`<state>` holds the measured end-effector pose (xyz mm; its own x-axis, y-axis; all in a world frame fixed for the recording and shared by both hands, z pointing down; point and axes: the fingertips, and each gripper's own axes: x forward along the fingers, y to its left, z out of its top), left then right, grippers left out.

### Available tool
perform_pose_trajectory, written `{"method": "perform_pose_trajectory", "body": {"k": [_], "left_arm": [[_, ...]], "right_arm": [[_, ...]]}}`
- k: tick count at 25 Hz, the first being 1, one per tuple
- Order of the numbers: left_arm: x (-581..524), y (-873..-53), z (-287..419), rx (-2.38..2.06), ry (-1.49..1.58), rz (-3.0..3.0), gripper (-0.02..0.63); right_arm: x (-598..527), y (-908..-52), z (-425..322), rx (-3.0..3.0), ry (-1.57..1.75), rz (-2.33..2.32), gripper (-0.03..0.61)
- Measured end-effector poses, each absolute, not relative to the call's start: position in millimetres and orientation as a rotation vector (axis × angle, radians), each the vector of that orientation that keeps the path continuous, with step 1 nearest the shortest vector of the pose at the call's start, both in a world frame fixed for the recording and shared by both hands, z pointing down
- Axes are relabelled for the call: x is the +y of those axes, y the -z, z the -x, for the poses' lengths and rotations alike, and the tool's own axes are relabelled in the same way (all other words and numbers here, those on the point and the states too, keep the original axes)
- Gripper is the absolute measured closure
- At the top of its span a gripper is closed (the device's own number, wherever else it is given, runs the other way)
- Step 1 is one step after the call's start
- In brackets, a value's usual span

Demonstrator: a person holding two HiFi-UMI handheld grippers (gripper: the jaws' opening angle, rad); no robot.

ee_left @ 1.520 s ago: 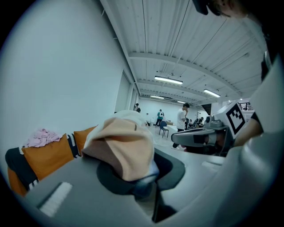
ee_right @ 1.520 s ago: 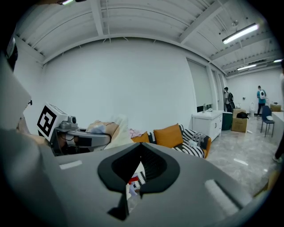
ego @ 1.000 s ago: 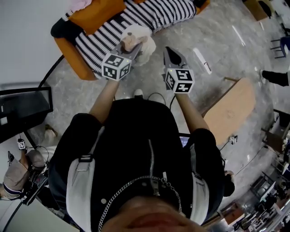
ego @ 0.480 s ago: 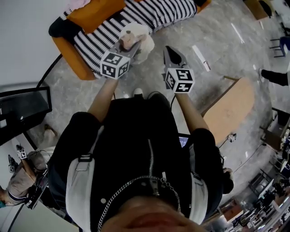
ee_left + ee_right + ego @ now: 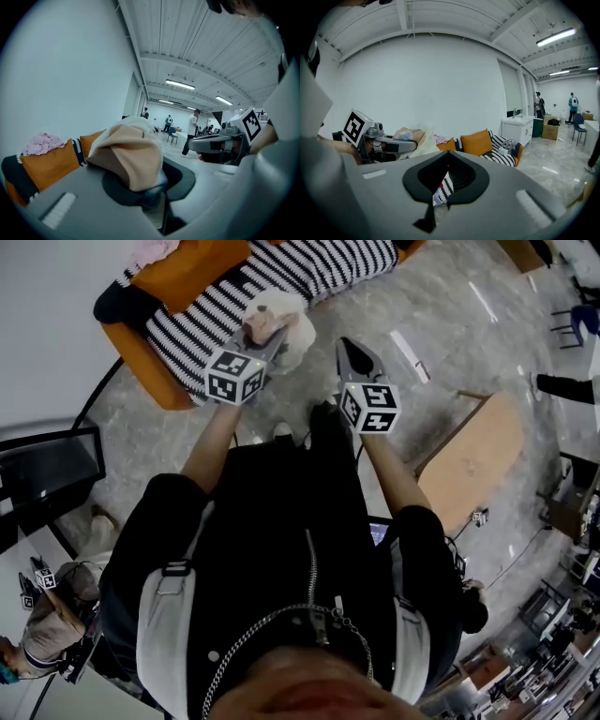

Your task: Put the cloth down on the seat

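Note:
A crumpled cloth (image 5: 281,315), white and tan with a pink part, is pinched in my left gripper (image 5: 263,334), which is shut on it. It hangs over the front edge of the orange sofa (image 5: 141,352), above the black-and-white striped seat cover (image 5: 309,268). In the left gripper view the cloth (image 5: 133,152) bulges up out of the jaws of the left gripper (image 5: 147,183). My right gripper (image 5: 352,346) is beside it to the right, shut and holding nothing. The right gripper view shows the right gripper (image 5: 445,154) closed, with the striped seat (image 5: 506,147) beyond it.
A pink garment (image 5: 150,251) lies on the sofa's back edge. A wooden table (image 5: 469,465) stands at the right on the grey floor, and a dark monitor (image 5: 47,474) at the left. A white cabinet (image 5: 518,129) is beyond the sofa. People stand far down the hall.
Both grippers have kept their places and the left one its hold on the cloth. A dark shoe has come into view under the grippers.

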<state>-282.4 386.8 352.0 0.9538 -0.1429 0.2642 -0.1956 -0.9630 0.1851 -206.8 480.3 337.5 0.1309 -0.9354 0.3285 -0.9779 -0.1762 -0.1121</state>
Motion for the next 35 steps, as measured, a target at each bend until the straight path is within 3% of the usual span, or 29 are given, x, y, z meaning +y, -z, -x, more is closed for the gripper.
{"method": "perform_pose_trajectory", "body": {"k": [16, 35], "left_arm": [[369.3, -363.6, 263.6, -0.277, -0.397, -2.871, 0.549], [291.7, -367.8, 194.7, -0.405, -0.464, -2.839, 0.551]], "right_arm": [[450.5, -351.8, 192.7, -1.966, -0.545, -2.222, 0.577], [353.6, -354.5, 117.5, -2.102, -0.57, -2.09, 0.577]]}}
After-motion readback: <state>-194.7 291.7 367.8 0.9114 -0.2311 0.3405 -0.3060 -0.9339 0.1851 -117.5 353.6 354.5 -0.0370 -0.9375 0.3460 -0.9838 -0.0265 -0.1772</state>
